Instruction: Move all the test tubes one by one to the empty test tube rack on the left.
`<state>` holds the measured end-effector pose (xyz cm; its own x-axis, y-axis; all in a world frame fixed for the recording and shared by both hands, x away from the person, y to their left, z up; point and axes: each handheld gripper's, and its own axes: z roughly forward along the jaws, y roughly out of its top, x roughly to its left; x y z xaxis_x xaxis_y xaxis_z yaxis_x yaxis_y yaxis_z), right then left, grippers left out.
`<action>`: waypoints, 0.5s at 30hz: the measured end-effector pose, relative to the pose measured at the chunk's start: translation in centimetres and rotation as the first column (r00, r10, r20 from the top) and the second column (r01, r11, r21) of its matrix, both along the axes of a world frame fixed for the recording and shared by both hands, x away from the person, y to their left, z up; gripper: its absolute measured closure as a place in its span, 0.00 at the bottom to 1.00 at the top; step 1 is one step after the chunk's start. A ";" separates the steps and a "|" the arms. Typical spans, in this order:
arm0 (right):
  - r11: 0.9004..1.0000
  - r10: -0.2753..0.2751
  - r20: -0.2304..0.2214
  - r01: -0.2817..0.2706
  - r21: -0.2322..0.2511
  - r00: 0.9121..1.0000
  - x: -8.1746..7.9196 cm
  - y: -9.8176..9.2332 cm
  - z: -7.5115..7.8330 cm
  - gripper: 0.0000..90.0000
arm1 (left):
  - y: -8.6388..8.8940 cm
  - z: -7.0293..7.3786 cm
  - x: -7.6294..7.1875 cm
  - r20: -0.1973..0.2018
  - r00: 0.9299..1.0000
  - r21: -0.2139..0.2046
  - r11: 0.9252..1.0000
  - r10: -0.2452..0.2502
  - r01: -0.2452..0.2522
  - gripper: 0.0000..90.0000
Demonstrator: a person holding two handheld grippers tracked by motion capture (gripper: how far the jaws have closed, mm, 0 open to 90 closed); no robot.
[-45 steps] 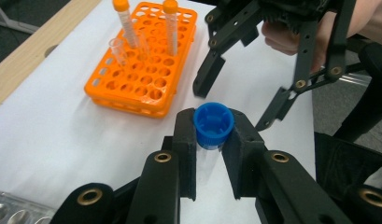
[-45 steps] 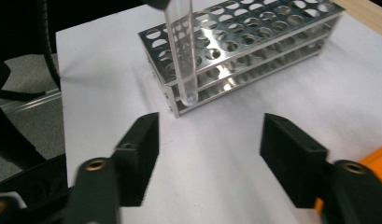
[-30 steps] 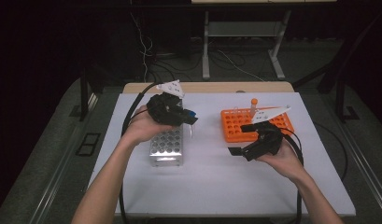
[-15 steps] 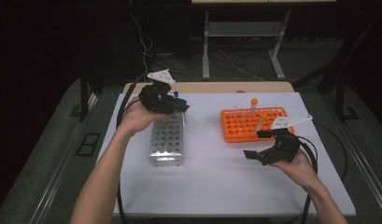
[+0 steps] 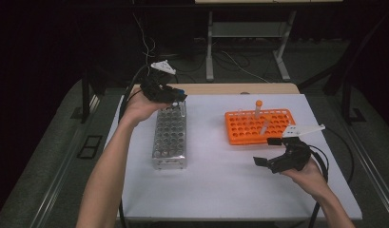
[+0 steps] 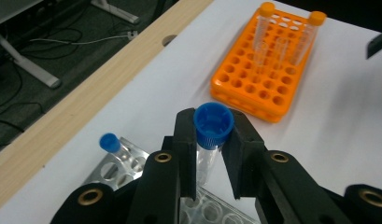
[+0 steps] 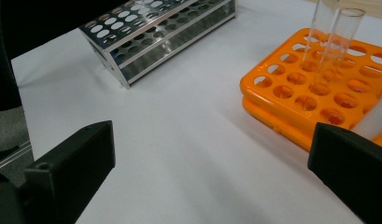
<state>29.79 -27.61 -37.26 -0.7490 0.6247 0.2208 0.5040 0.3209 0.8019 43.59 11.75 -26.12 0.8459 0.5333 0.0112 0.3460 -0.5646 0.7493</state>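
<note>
Left claw [image 6: 211, 154] clamps a blue-capped tube [image 6: 212, 135] over the metal rack's [image 5: 170, 137] far end (right claw [image 5: 273, 156] gapes empty near the orange rack [image 5: 239, 128]); misaligned, it could catch a hole's rim and tilt.

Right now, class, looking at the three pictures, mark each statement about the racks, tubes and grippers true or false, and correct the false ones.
1. The left gripper holds a blue-capped tube. True.
2. The right gripper grips an orange-capped tube. False: its jaws are wide apart, with nothing between them.
3. The orange rack holds two orange-capped tubes. True.
4. The metal rack sits to the right of the orange one. False: it sits to its left.
5. Another blue-capped tube stands in the metal rack. True.
</note>
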 end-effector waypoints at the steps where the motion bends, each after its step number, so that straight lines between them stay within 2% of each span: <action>1: 1.000 -0.004 -0.001 0.004 0.002 1.000 -0.1 -0.1 0.0 0.00 | -0.1 0.0 0.3 0.005 1.000 0.003 1.000 0.002 -0.002 0.83; 4: 1.000 -0.012 0.000 0.012 0.003 1.000 -0.1 -0.4 -0.3 0.00 | -0.2 -0.4 1.0 0.021 1.000 0.013 1.000 0.022 -0.022 0.83; 15: 0.999 -0.031 -0.001 0.031 0.014 1.000 -0.2 -1.1 -0.7 0.00 | 0.1 -2.5 3.6 0.026 0.996 0.017 0.996 0.089 -0.090 0.83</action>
<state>29.62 -28.74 -37.98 -0.7289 0.6446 0.2305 0.5143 0.2934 0.8058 47.20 11.90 -28.66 0.7941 0.6063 0.0420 0.3769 -0.5455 0.7486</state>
